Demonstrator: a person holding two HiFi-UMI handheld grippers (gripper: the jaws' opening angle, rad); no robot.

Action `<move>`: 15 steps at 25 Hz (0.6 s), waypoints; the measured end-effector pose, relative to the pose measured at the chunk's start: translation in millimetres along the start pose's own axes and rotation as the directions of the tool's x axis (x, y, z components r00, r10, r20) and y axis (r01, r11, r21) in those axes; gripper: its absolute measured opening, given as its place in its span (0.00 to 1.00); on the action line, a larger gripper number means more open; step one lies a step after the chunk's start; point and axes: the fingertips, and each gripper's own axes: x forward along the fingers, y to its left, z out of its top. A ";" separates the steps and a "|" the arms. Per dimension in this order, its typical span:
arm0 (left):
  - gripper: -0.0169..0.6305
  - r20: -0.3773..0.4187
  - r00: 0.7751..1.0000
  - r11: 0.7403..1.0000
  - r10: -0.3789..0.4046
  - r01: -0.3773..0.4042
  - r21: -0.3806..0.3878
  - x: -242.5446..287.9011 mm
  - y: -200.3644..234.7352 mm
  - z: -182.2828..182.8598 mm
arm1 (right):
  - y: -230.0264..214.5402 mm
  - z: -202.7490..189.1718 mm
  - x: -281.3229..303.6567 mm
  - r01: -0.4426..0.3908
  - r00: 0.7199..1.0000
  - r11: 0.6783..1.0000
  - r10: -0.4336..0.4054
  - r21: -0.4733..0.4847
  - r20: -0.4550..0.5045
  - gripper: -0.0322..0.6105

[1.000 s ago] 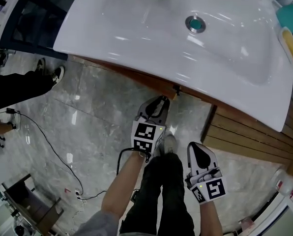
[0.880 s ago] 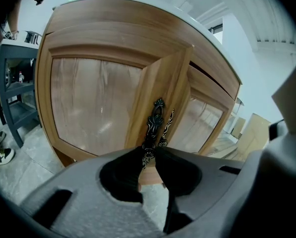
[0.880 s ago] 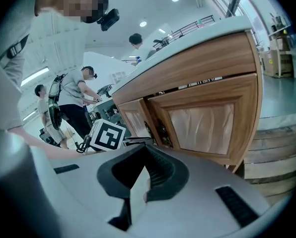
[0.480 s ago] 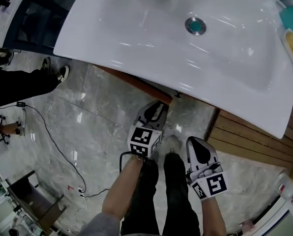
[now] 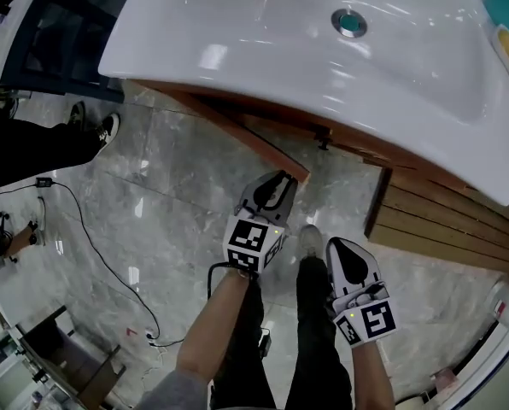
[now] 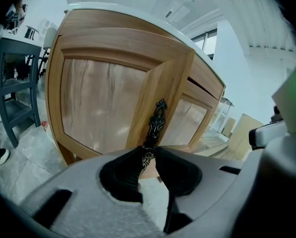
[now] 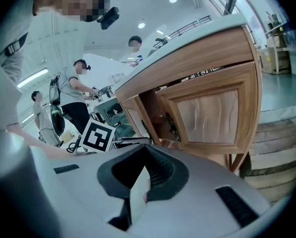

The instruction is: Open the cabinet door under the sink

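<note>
Under the white sink stands a wooden cabinet. Its left door is swung out toward me, seen from above as a long brown edge. My left gripper is shut on that door's dark ornate handle, whose lower end sits between the black pads. The panelled left door fills the left gripper view. The right door stands only slightly ajar, with its own dark handle. Lower and to the right, my right gripper hangs apart from the cabinet, jaws closed on nothing.
My legs and a shoe are between the grippers on the grey marble floor. A black cable runs across the floor at left. Other people stand to the left. A slatted wooden platform lies at right, a dark stand at left.
The left door has swung further out from under the sink with my left gripper on its handle. The right gripper has shifted slightly.
</note>
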 end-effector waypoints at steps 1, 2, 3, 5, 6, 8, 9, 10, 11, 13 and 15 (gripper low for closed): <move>0.16 0.001 1.000 1.000 -0.009 0.009 0.002 -4.3 0.1 -2.5 | 6.2 -4.2 -0.4 0.005 1.000 1.000 -0.005 0.002 0.000 0.06; 0.16 0.002 1.000 1.000 -0.019 0.018 0.004 -8.9 0.6 -5.0 | 12.6 -8.0 -0.2 0.010 1.000 1.000 -0.010 0.003 0.001 0.06; 0.16 0.003 1.000 1.000 -0.030 0.030 0.007 -13.7 1.4 -7.4 | 19.1 -11.4 0.4 0.015 1.000 1.000 -0.015 0.003 0.003 0.06; 0.16 -0.001 0.998 0.998 -0.057 0.057 0.019 -23.9 3.5 -12.7 | 32.7 -16.9 2.0 0.026 1.000 1.000 -0.026 0.004 0.010 0.06; 0.16 -0.005 0.998 0.997 -0.070 0.070 0.027 -28.9 4.7 -15.5 | 39.4 -18.9 3.0 0.032 0.999 0.999 -0.032 0.006 0.014 0.06; 0.16 -0.013 0.996 0.995 -0.092 0.092 0.043 -37.1 7.1 -19.7 | 52.5 -22.2 5.3 0.043 0.999 0.999 -0.044 0.010 0.023 0.06; 0.16 -0.017 0.995 0.994 -0.101 0.102 0.049 -40.4 7.8 -21.2 | 59.1 -23.9 6.6 0.049 0.998 0.999 -0.049 0.011 0.027 0.06; 0.16 -0.018 0.994 0.992 -0.111 0.111 0.053 -43.5 8.4 -22.4 | 65.6 -25.5 7.7 0.054 0.998 0.998 -0.054 0.012 0.030 0.06; 0.16 -0.019 0.993 0.991 -0.119 0.120 0.055 -46.5 9.3 -23.4 | 71.9 -26.9 8.8 0.058 0.998 0.998 -0.058 0.013 0.033 0.06; 0.16 -0.018 0.991 0.989 -0.132 0.133 0.060 -52.8 12.1 -25.1 | 82.3 -29.1 10.6 0.065 0.997 0.998 -0.066 0.013 0.039 0.06; 0.16 -0.019 0.990 0.987 -0.143 0.144 0.070 -59.7 15.2 -27.9 | 88.9 -31.6 11.3 0.075 0.996 0.997 -0.075 0.013 0.044 0.06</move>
